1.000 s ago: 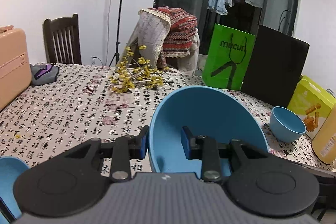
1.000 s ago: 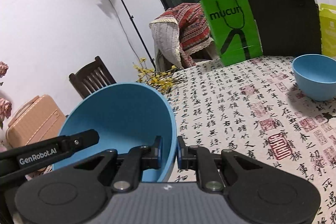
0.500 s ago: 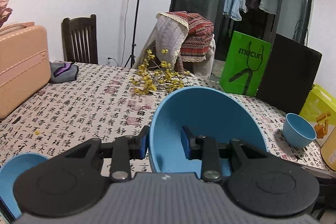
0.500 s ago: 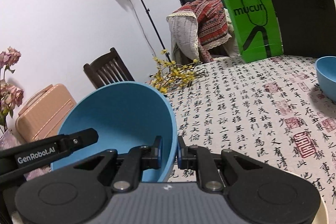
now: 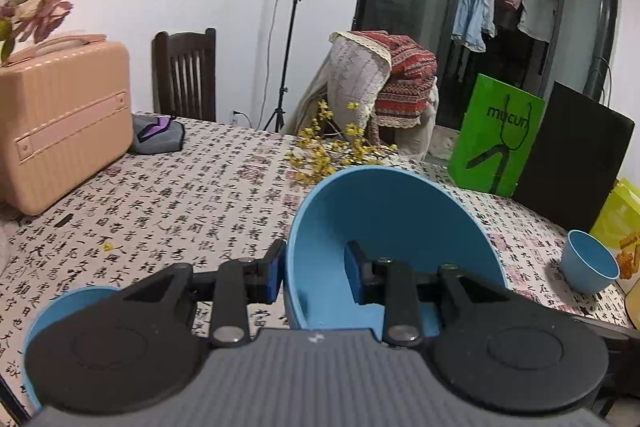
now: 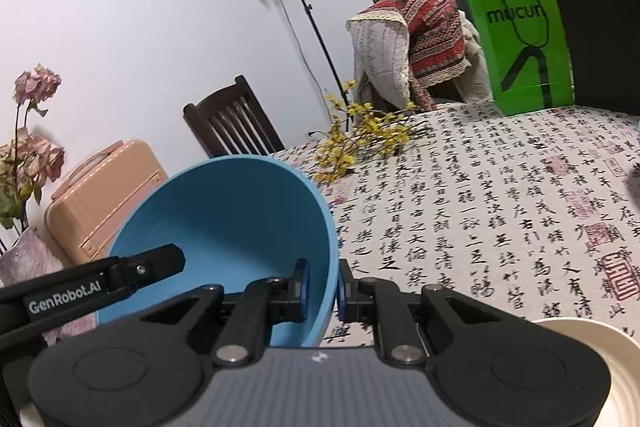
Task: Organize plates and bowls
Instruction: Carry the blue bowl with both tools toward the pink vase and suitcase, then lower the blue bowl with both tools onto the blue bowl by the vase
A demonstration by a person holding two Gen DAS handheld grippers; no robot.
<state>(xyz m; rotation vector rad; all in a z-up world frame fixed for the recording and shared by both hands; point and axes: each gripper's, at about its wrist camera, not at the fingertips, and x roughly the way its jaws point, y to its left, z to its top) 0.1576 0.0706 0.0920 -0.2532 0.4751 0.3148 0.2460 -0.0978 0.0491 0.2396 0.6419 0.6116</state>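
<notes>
A large blue bowl (image 5: 392,211) hangs tilted above the table, carried between both grippers. My left gripper (image 5: 314,269) is shut on its left wall, one pad outside and one inside. My right gripper (image 6: 322,285) is shut on the opposite rim of the same bowl (image 6: 224,211). The left gripper's black finger (image 6: 140,267) shows across the bowl in the right wrist view. A small blue bowl (image 5: 588,263) stands on the table at the far right. Another blue dish (image 5: 60,307) peeks out at the lower left, mostly hidden by my left gripper. A cream dish (image 6: 592,347) lies at the near right.
On the patterned tablecloth (image 5: 180,203), a pink suitcase (image 5: 60,123) stands at the left and yellow flower sprigs (image 5: 336,147) lie at the back. A green bag (image 5: 496,139), a black bag (image 5: 572,163) and a yellow box (image 5: 620,215) line the right. Chairs stand behind.
Both grippers have carried the large blue bowl leftward over the table. The suitcase and dried flowers have come further into view, and the small blue bowl has slid out of the right wrist view.
</notes>
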